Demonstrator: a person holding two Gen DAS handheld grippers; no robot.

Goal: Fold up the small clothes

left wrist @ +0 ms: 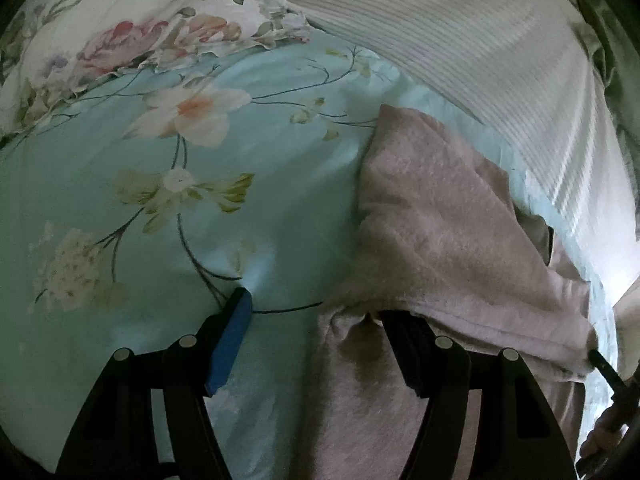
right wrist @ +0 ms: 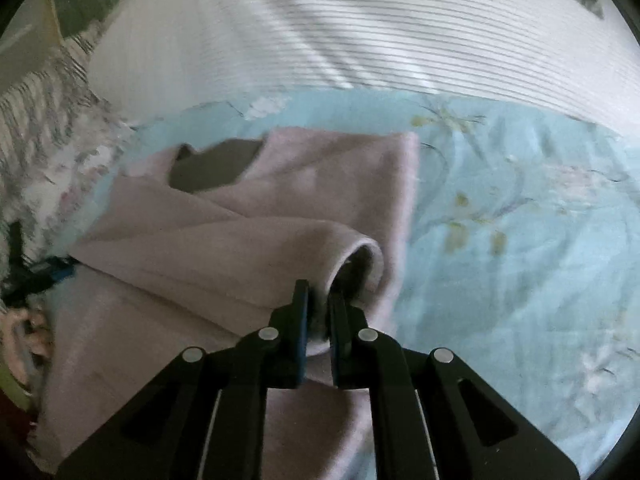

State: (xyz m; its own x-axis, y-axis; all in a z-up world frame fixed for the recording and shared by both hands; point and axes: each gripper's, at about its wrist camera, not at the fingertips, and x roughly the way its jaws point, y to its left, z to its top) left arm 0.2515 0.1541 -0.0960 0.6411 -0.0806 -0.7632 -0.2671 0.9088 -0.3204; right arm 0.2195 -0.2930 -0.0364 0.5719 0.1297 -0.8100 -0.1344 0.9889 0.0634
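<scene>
Pink garment (right wrist: 248,216) lies on light blue floral bedsheet (right wrist: 500,240), partly folded, edge rolled over near right gripper (right wrist: 318,300); right gripper jaws clenched on that rolled edge. Left gripper (left wrist: 316,312) spread wide, one finger bare over sheet, other finger tucked under garment fold, gripping nothing. White ribbed blanket (left wrist: 460,40) beyond, floral pillow (left wrist: 140,32) at far left

Dim, cool light; motion blur in right view; fisheye bending, dark corners.
</scene>
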